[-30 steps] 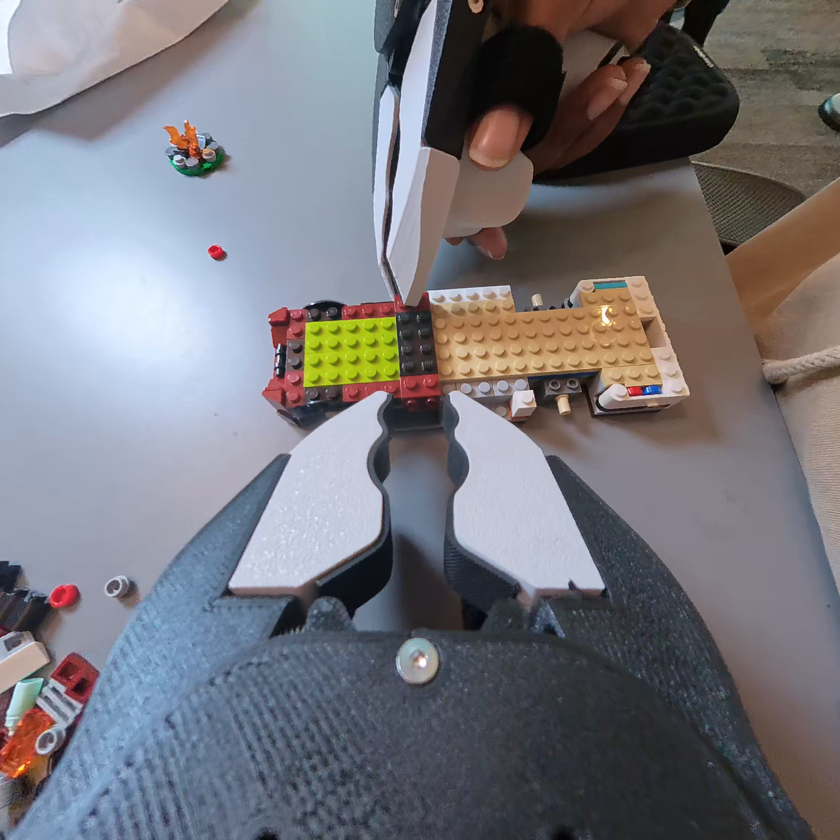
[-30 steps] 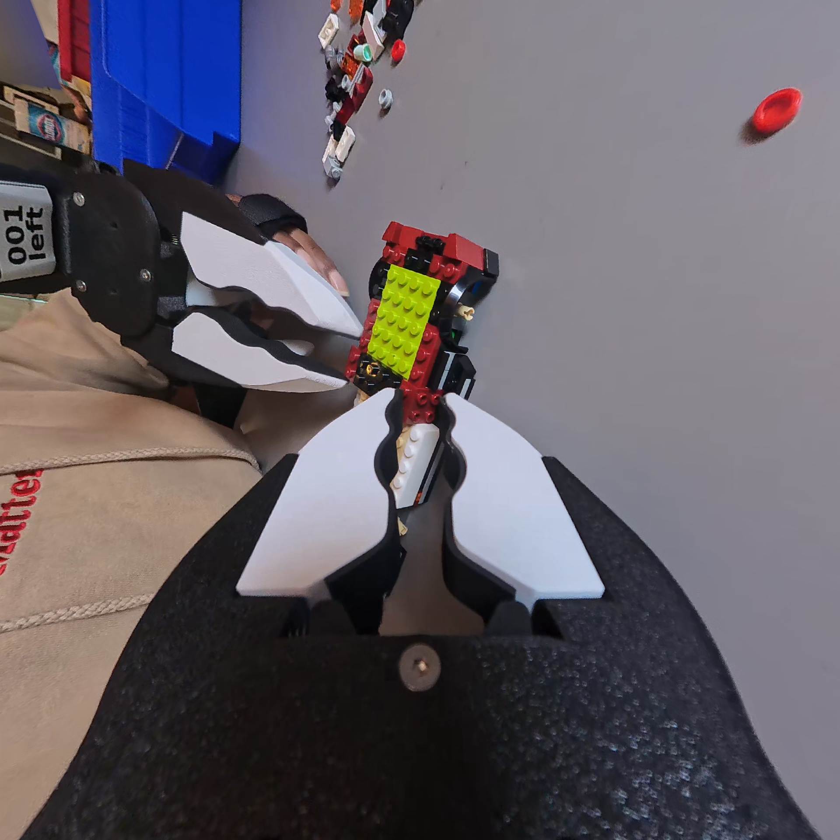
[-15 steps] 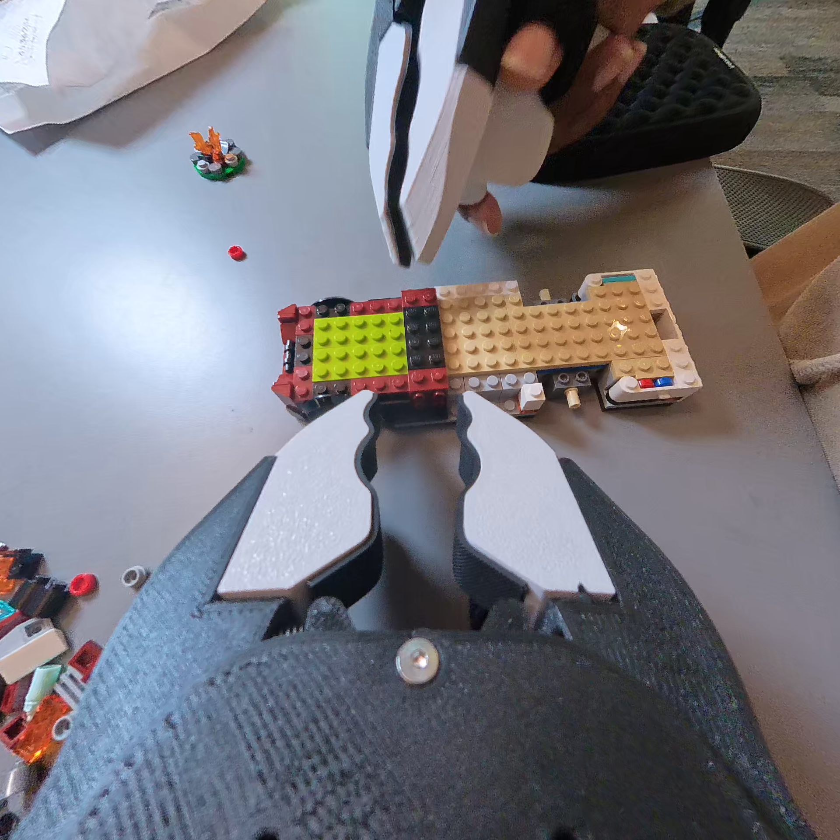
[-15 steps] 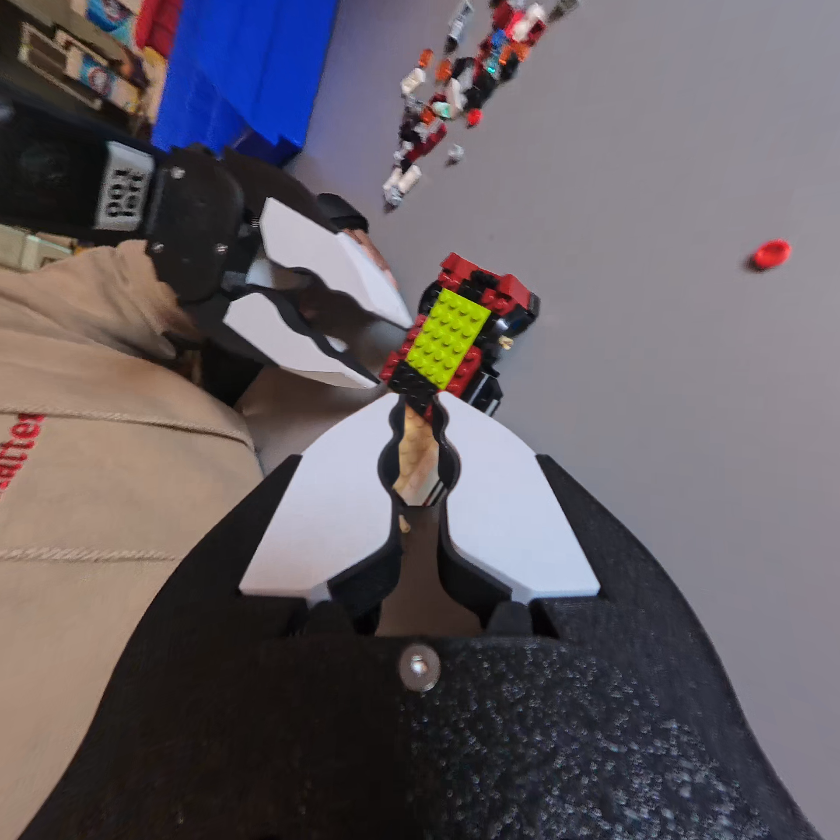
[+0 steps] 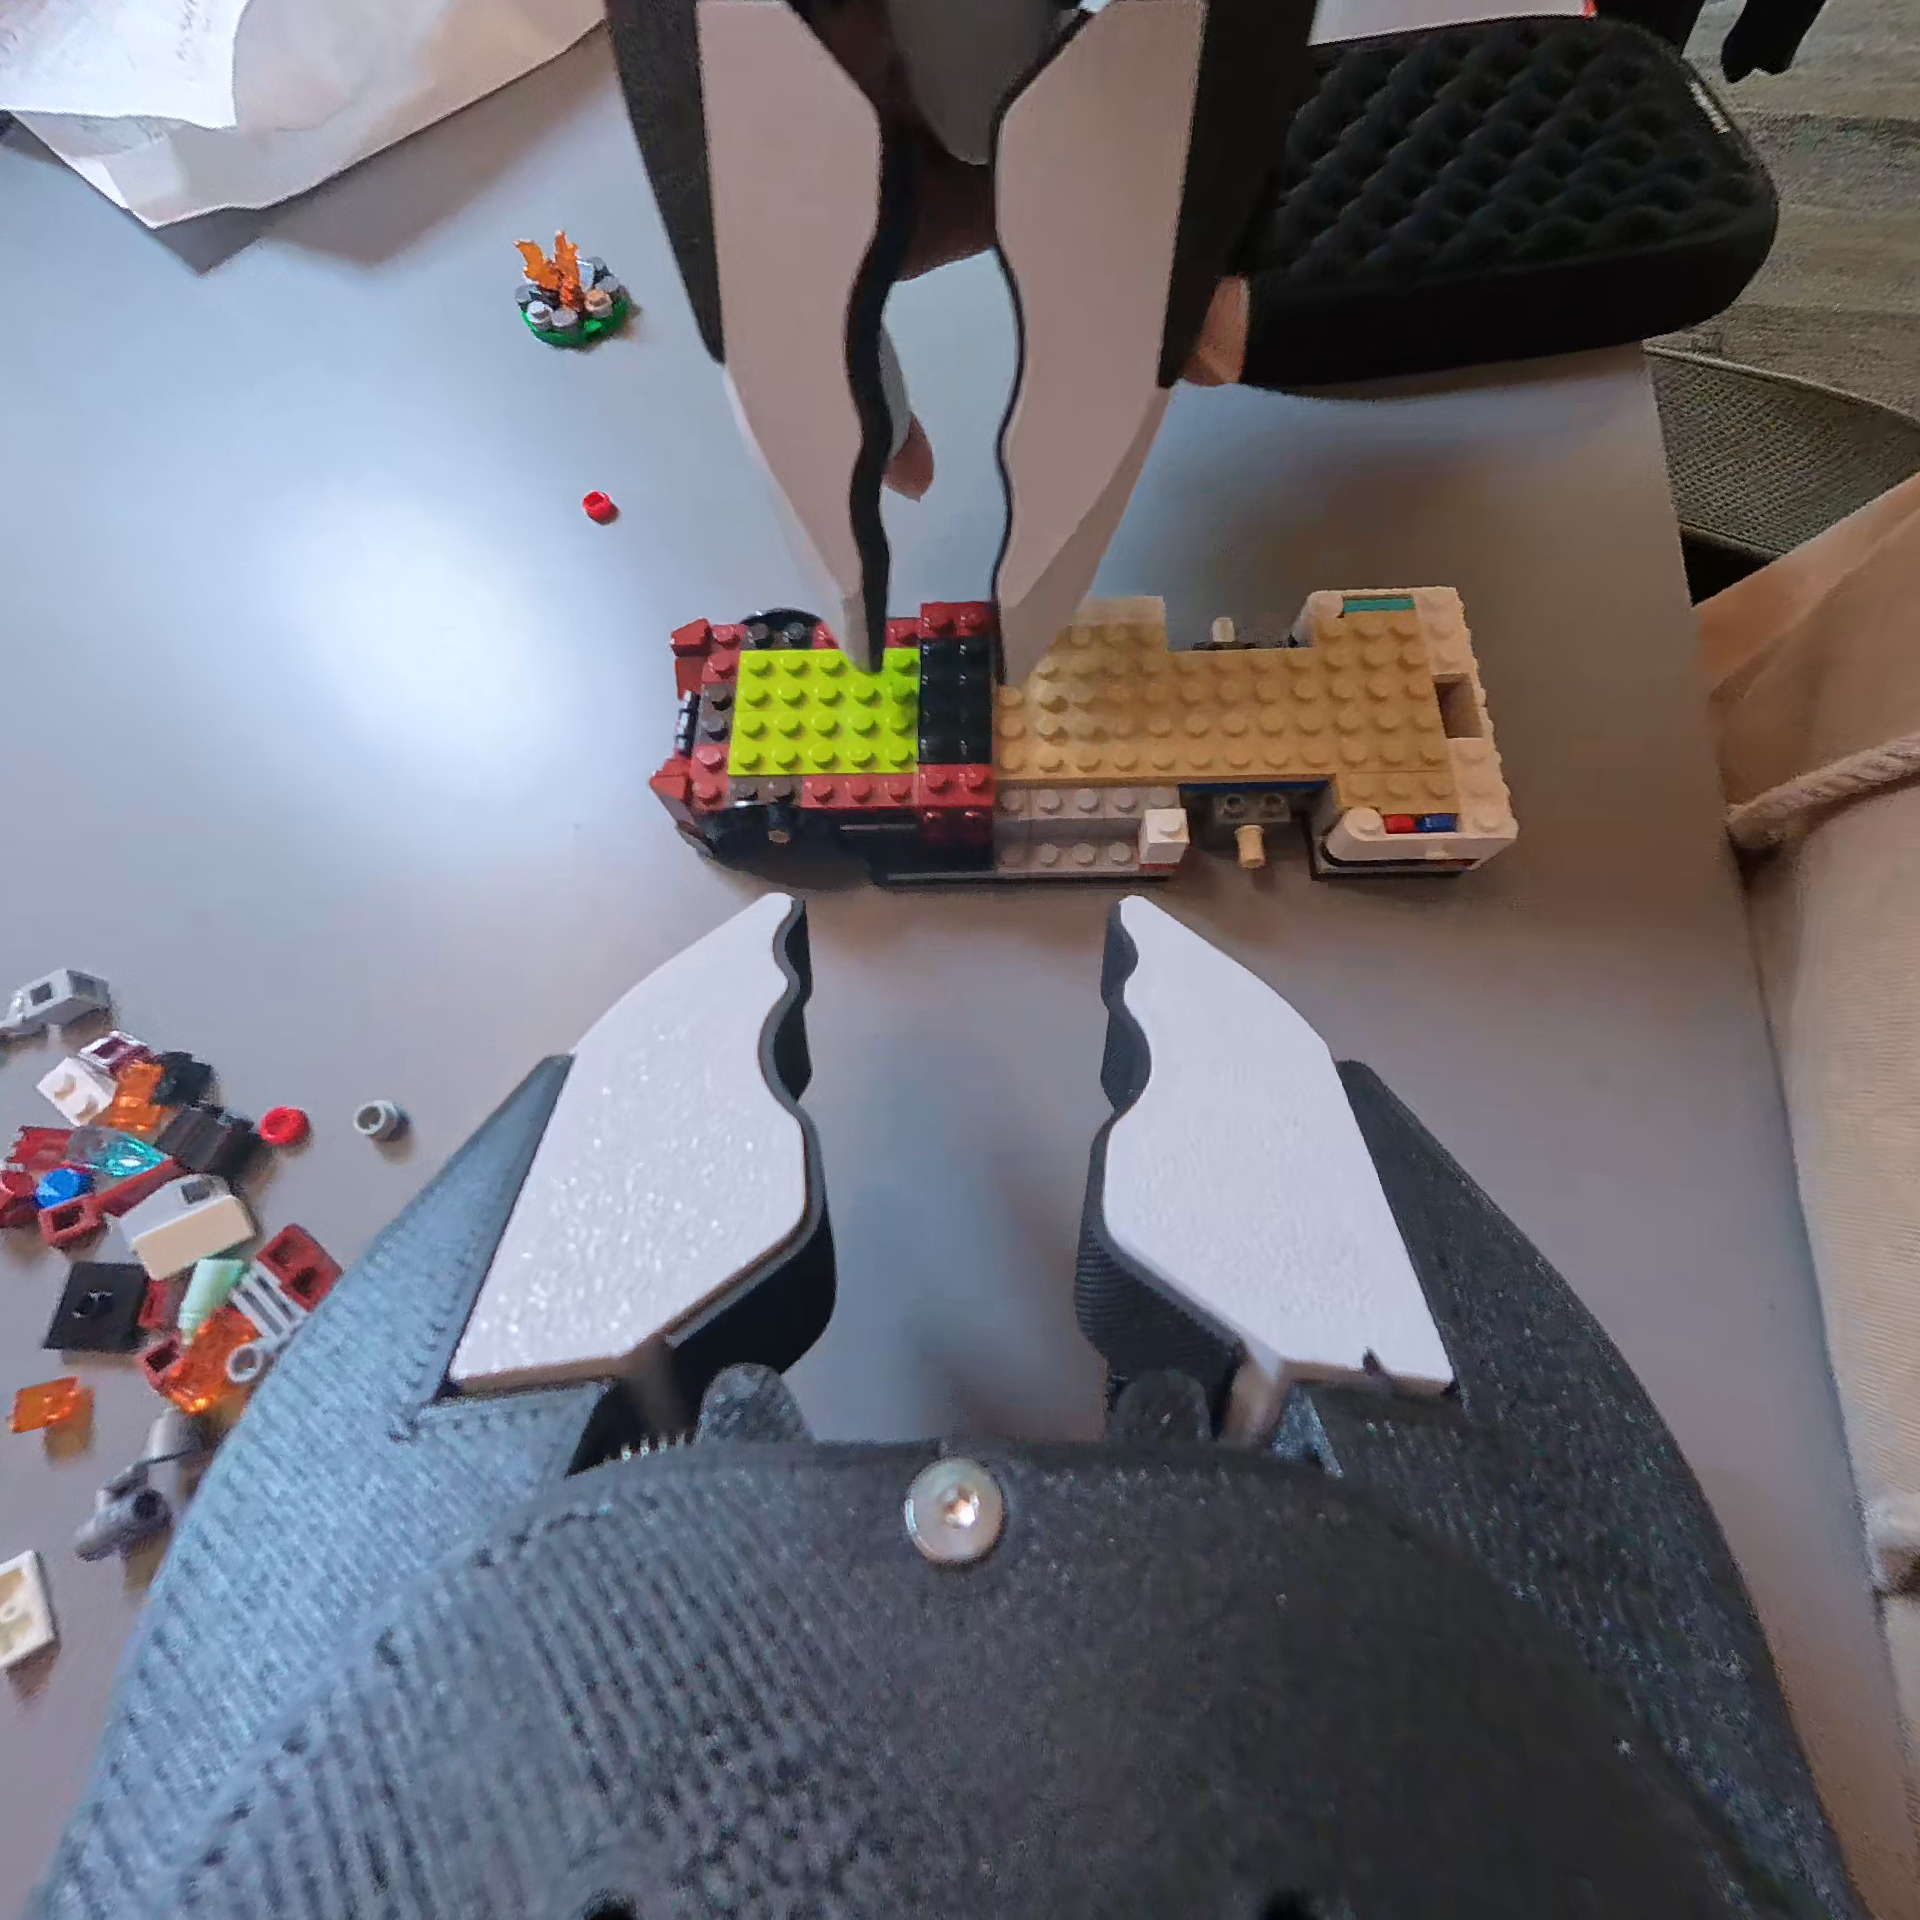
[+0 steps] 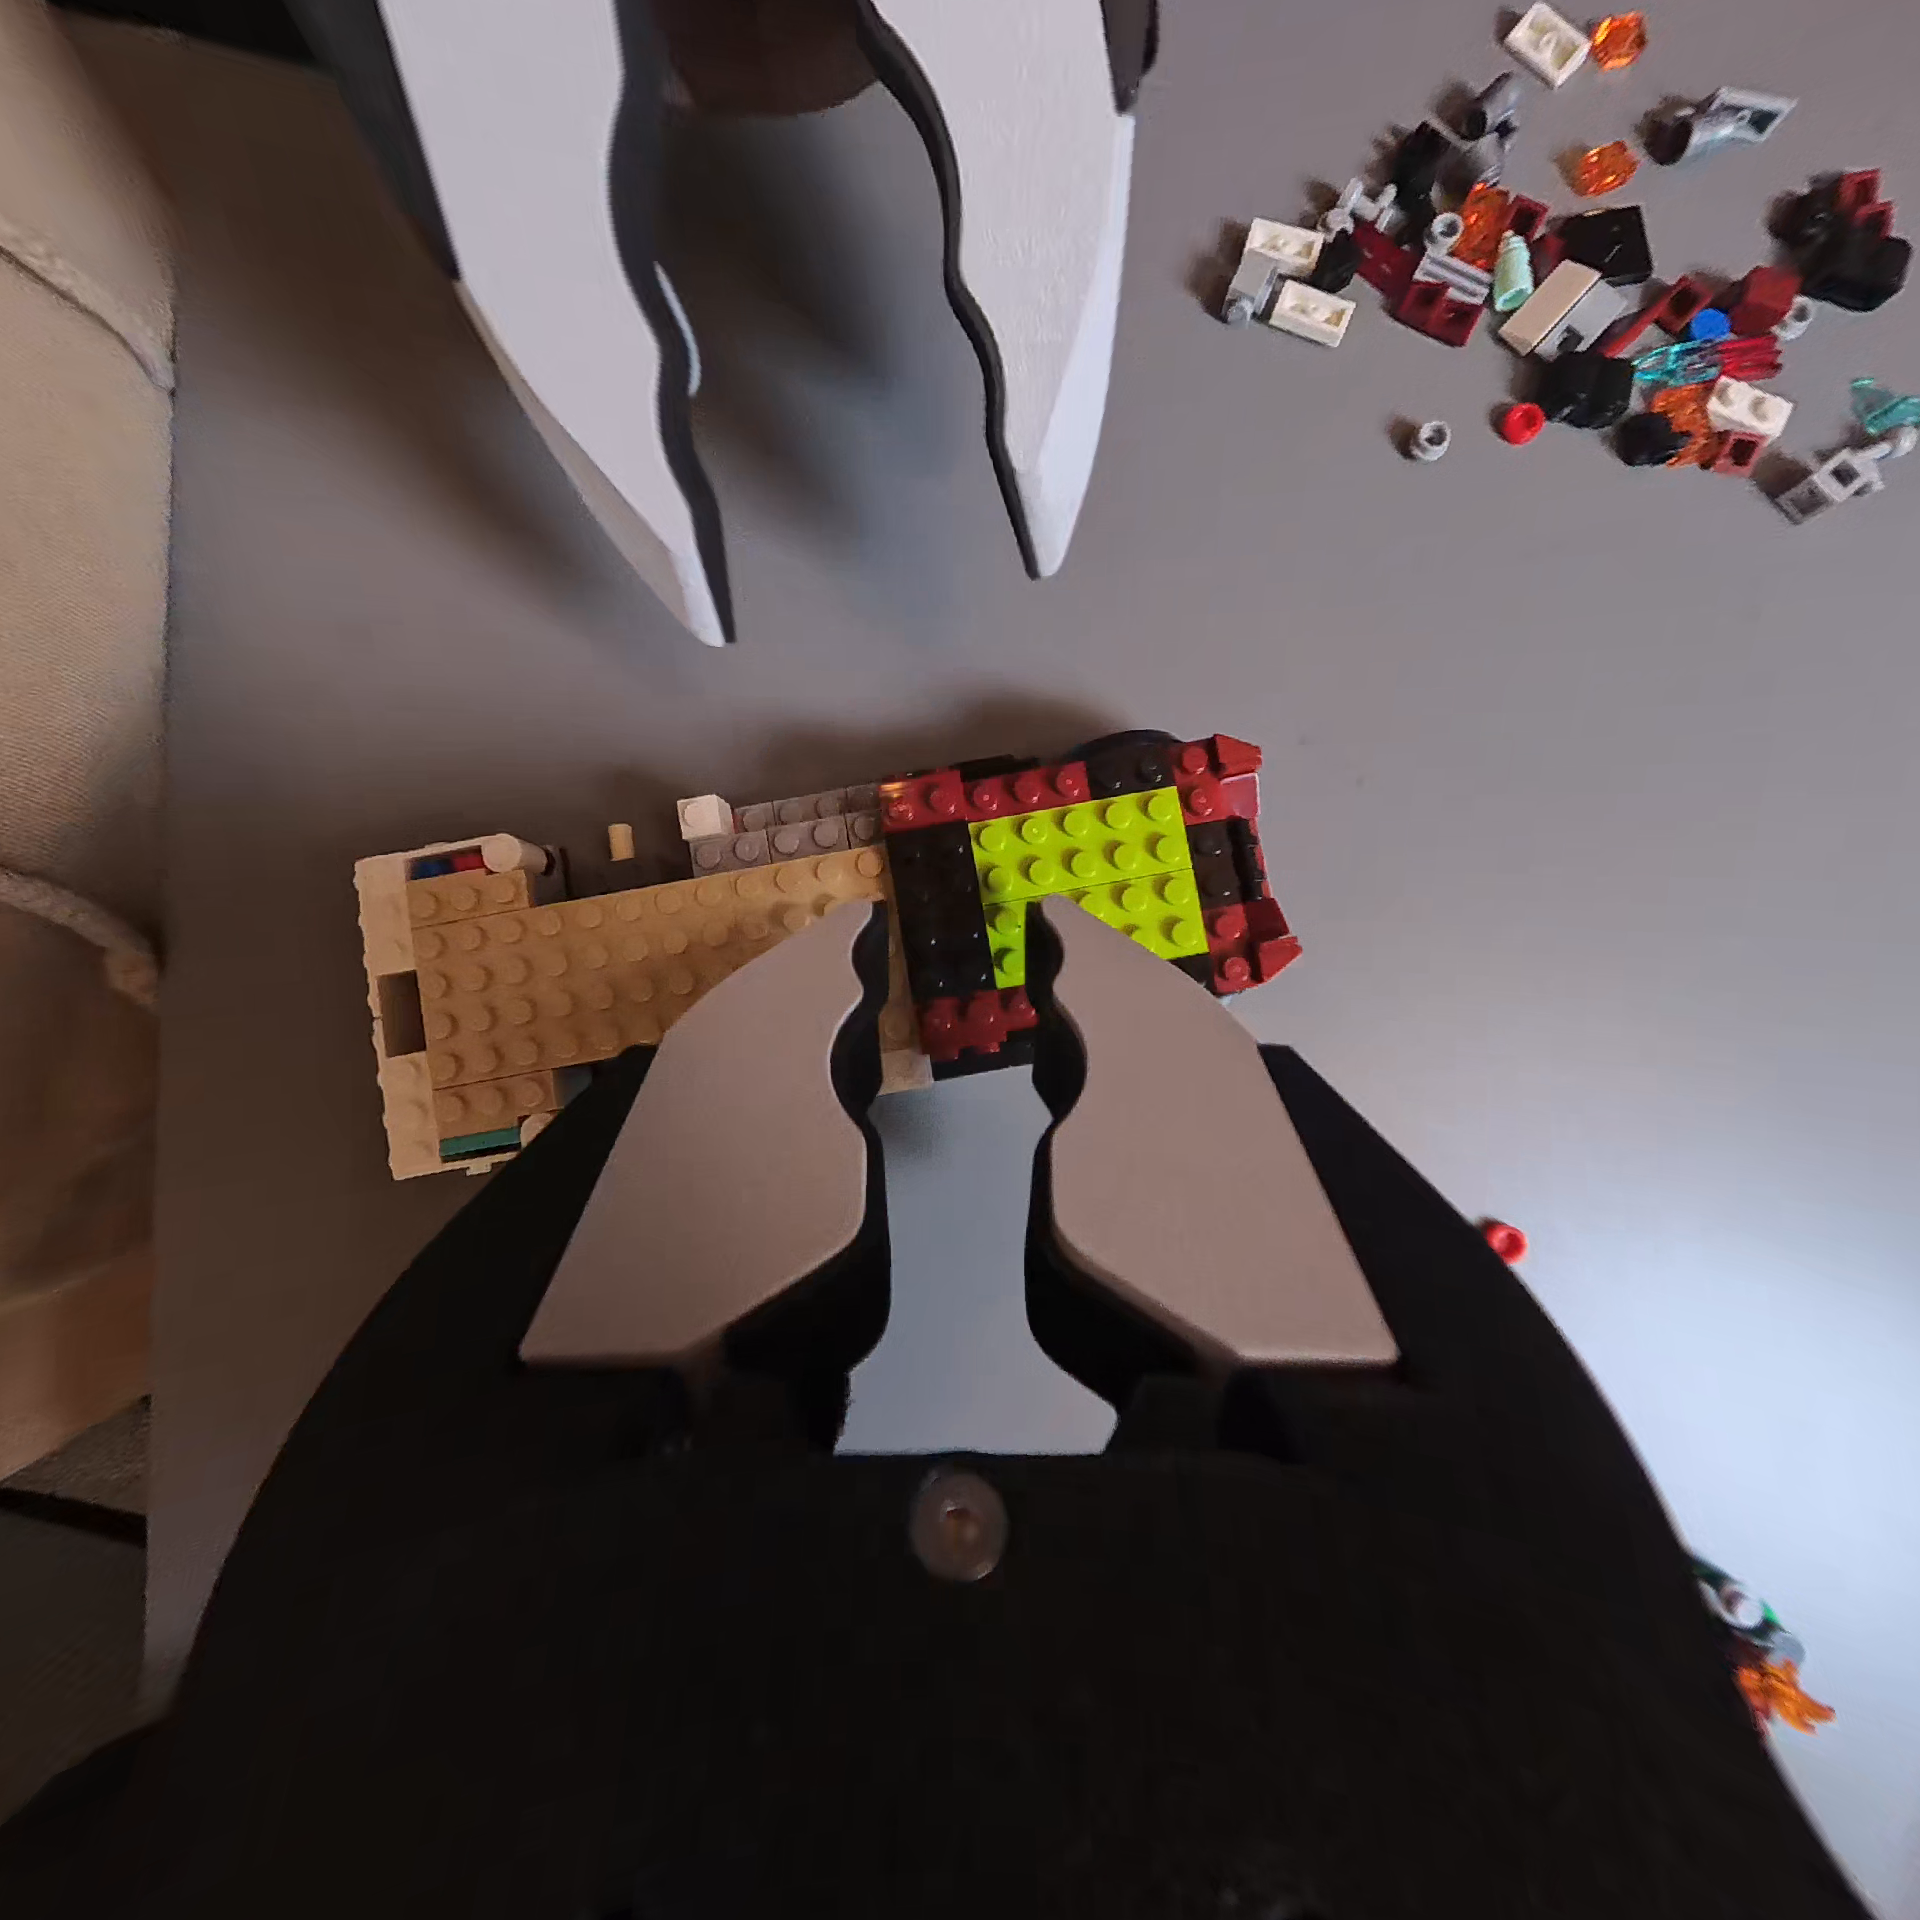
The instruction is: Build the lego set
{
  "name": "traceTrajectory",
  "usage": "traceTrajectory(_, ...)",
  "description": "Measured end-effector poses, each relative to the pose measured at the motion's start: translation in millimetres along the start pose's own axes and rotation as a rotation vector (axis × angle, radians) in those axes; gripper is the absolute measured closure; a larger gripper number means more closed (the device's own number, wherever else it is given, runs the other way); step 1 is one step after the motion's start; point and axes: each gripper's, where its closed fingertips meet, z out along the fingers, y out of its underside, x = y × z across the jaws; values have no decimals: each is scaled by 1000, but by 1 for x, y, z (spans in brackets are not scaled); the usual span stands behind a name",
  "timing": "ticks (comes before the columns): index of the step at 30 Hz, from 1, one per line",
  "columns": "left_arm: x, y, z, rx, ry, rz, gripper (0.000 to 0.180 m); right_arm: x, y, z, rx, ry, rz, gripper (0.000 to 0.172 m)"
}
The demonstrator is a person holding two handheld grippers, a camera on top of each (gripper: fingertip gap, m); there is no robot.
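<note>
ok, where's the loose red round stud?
Left wrist view: red stud lies alone on the grey table, left of the right gripper, between campfire piece and brick vehicle.

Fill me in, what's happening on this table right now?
A person works two handheld tools over a long brick-built model lying flat on the grey table. The right tool is down over it, fingers apart astride the black strip beside the lime-green plate, gripping nothing. The left tool sits open just short of the model's near side, not touching. Loose bricks lie scattered off to one side.
</note>
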Motion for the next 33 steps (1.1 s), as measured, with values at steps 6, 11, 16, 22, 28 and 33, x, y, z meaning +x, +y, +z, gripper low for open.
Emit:
traceTrajectory(6,20,9,0,-24,35,-4,119,2,5,3,-22,-3,37,150)
traceTrajectory(11,17,7,1,-11,32,-8,115,18,8,0,0,114,208,155)
traceTrajectory(16,20,6,2,0,28,-26,107,24,1,-10,110,146,327,154)
traceTrajectory(22,41,8,13,-29,103,-10,101,22,12,-29,102,121,237,162)
traceTrajectory(28,52,12,22,-57,161,19,111,21,16,-16,75,121,198,154)
traceTrajectory(33,44,18,22,-71,130,18,118,23,20,-11,41,126,206,156)
